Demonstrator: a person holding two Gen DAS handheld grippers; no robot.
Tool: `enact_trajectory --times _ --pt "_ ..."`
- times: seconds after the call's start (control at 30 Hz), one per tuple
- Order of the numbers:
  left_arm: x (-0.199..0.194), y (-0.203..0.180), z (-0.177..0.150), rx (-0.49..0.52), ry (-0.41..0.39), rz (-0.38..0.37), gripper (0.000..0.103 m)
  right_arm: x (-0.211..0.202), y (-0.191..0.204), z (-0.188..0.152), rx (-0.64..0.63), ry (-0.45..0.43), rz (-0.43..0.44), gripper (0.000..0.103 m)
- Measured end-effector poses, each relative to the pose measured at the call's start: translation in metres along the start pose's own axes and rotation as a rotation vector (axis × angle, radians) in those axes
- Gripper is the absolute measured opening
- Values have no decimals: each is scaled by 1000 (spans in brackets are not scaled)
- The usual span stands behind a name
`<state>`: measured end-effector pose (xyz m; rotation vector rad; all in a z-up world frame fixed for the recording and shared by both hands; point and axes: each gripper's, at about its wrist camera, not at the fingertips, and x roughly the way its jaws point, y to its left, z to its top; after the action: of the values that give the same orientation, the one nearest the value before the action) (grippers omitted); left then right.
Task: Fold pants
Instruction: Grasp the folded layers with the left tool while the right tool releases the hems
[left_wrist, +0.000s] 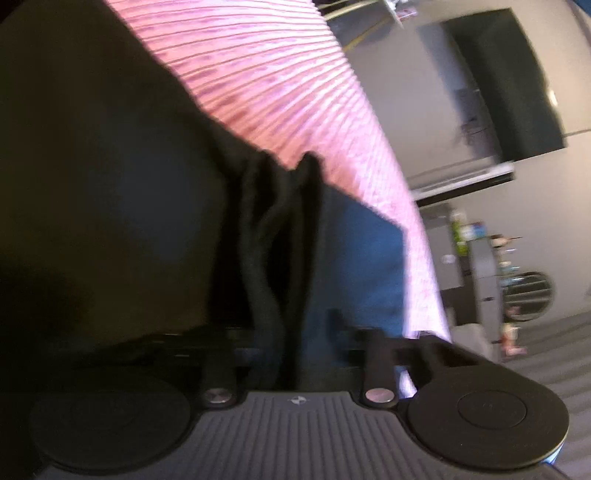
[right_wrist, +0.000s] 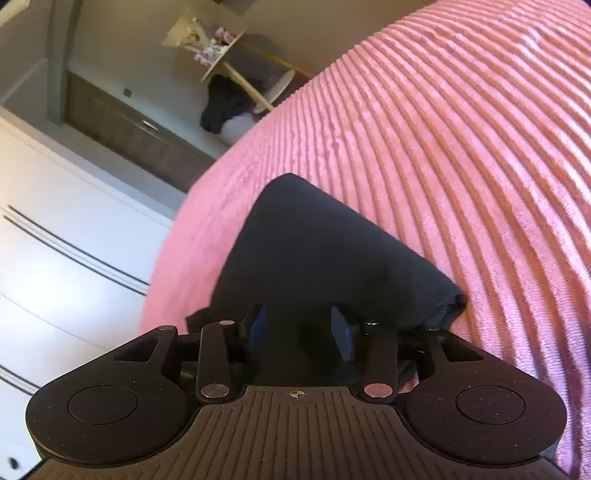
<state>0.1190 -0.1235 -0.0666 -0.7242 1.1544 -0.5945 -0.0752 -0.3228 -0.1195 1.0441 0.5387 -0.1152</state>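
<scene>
The pants are dark, nearly black cloth lying on a pink ribbed bedspread (right_wrist: 424, 155). In the left wrist view the pants (left_wrist: 110, 184) fill the left half, and a bunched fold (left_wrist: 273, 236) runs down between the jaws of my left gripper (left_wrist: 291, 332), which is shut on it. A blue finger pad (left_wrist: 354, 266) shows to the right of the fold. In the right wrist view a folded end of the pants (right_wrist: 317, 251) sits between the jaws of my right gripper (right_wrist: 299, 328), which grips the cloth. The fingertips are mostly hidden by fabric.
The pink bedspread (left_wrist: 280, 85) also shows in the left wrist view. Beyond the bed edge stand a dark screen (left_wrist: 509, 85) on a grey wall and a cluttered shelf (left_wrist: 480, 251). On the right wrist side are white cabinets (right_wrist: 66, 258) and a small round table (right_wrist: 229, 48).
</scene>
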Motion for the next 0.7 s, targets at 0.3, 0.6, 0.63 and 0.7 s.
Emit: enact_trajectory --times 0.3,0.6,0.63,0.7 --pt "-94 -5 7 177 -103 69 9 -21 -19 6 221 -7 377 55" --pt "-171 54 -8 246 -267 439 41 10 59 -27 -283 145 81 49" --pt "-172 63 -9 203 -285 408 43 12 64 -30 -319 145 42 43" --pt "-173 70 -7 157 -314 348 54 17 73 -35 -375 146 -35 35"
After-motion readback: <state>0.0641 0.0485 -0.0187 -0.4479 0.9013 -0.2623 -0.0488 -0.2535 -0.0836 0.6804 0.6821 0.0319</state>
